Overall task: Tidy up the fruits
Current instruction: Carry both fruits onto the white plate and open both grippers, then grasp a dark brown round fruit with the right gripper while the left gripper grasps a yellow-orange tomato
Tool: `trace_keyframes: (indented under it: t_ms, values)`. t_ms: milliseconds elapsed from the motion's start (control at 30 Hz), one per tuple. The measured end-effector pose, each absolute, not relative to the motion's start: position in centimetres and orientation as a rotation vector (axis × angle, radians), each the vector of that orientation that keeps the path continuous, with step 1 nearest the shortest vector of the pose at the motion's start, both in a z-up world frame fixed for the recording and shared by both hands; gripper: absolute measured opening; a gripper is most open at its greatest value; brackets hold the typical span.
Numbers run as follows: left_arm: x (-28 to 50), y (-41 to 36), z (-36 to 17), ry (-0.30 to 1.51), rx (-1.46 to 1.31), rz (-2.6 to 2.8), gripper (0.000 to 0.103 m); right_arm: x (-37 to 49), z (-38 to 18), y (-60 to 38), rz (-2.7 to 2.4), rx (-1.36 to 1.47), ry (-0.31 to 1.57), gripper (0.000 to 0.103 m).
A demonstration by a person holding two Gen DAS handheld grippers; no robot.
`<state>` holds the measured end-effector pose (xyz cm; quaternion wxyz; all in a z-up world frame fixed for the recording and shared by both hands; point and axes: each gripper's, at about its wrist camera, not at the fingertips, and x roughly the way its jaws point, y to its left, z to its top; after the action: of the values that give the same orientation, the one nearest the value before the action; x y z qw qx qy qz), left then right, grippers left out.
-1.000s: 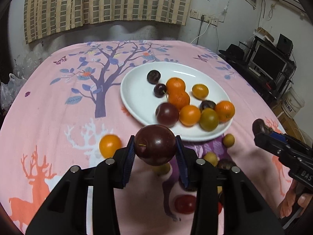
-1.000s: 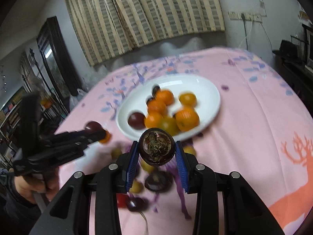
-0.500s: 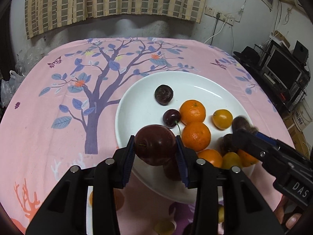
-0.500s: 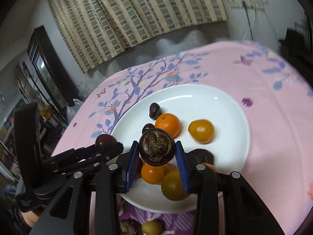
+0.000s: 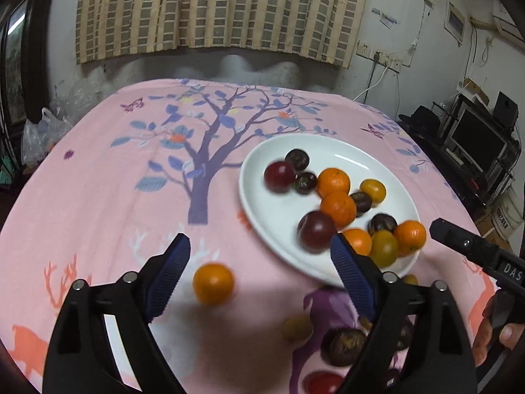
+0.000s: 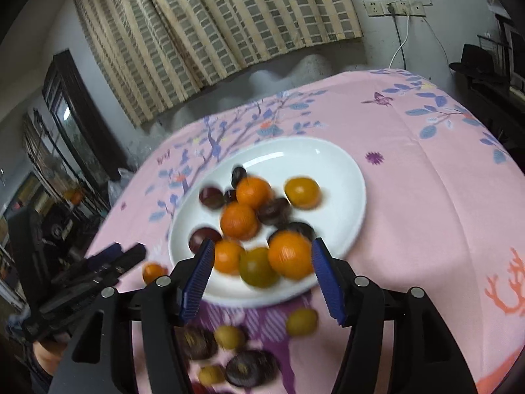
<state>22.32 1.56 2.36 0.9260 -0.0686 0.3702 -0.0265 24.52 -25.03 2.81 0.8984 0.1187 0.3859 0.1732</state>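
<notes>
A white plate [image 5: 262,216] [image 6: 341,170] on the pink tablecloth holds several oranges, dark plums and passion fruits. A dark red plum [image 5: 279,176] lies at its far left and a dark passion fruit [image 6: 274,210] near its middle. My left gripper [image 5: 259,279] is open and empty, low above the cloth before the plate. An orange [image 5: 213,283] lies on the cloth between its fingers. My right gripper [image 6: 261,279] is open and empty over the plate's near rim.
Loose fruits lie on the cloth near me: dark passion fruits [image 5: 347,346] [image 6: 251,367], small yellow-green fruits [image 5: 297,327] [image 6: 301,321], a red one [image 5: 323,382]. A desk with monitor [image 5: 475,144] stands right of the table.
Both grippers have opened and pulled back from the plate. The plum from the left and the passion fruit from the right now lie on the plate.
</notes>
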Motion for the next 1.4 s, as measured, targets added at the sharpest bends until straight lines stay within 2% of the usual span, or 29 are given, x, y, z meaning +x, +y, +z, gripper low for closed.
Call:
trace_keyframes:
  t_ms: [400, 900, 1067, 1100, 1167, 1200, 1233, 1400]
  values:
    - [17.8, 5.0, -0.5, 0.782, -0.154, 0.019, 0.088, 18.8, -0.1, -23.7, 0.396, 0.066, 0.886, 0.062]
    - [17.7, 5.1, -0.9, 0.798, -0.124, 0.001, 0.088, 17.4, -1.6, -20.4, 0.422, -0.150, 0.943, 0.062]
    - [17.6, 4.7, -1.2, 0.809, -0.111, -0.008, 0.088, 17.9, -2.3, -20.6, 0.405, -0.117, 0.945, 0.058]
    - [17.6, 4.6, -1.3, 0.810, -0.108, -0.010, 0.088, 18.0, -2.4, -20.4, 0.406, -0.120, 0.943, 0.054]
    - [17.6, 4.4, -1.4, 0.813, -0.100, -0.012, 0.088, 18.1, -3.0, -19.7, 0.393, -0.144, 0.940, 0.052]
    - [17.7, 4.3, -1.4, 0.814, -0.094, -0.012, 0.088, 18.1, -3.0, -19.4, 0.387, -0.155, 0.924, 0.045]
    - [17.7, 4.3, -1.5, 0.815, -0.091, -0.011, 0.088, 18.1, -2.9, -19.3, 0.393, -0.145, 0.923, 0.044]
    - [17.7, 4.3, -1.5, 0.814, -0.092, -0.010, 0.088, 18.3, -2.0, -20.6, 0.386, -0.053, 0.906, 0.043]
